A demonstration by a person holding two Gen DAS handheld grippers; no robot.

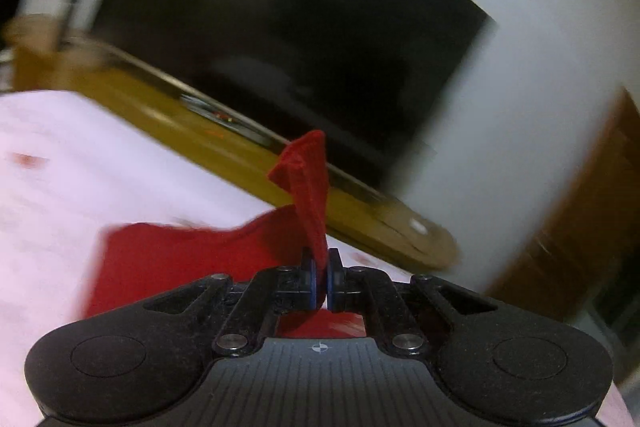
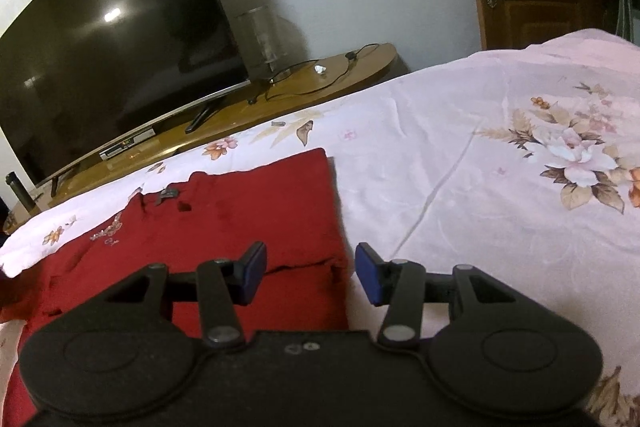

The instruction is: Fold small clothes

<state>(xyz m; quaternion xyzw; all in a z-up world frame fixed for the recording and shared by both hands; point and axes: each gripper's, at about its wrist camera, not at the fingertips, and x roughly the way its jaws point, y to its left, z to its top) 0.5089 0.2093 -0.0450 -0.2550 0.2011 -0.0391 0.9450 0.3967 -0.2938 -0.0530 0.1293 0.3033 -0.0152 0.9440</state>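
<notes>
The garment [image 2: 248,219] is deep red, with a small pale floral motif near one edge. The bedsheet [image 2: 480,131] is pale pink, printed with cream and orange flowers and brownish leaves. The gripper pads [image 2: 370,277] are blue on black fingers. The television [image 2: 112,39] is black, its stand [image 2: 304,87] probably yellowish wood.
</notes>
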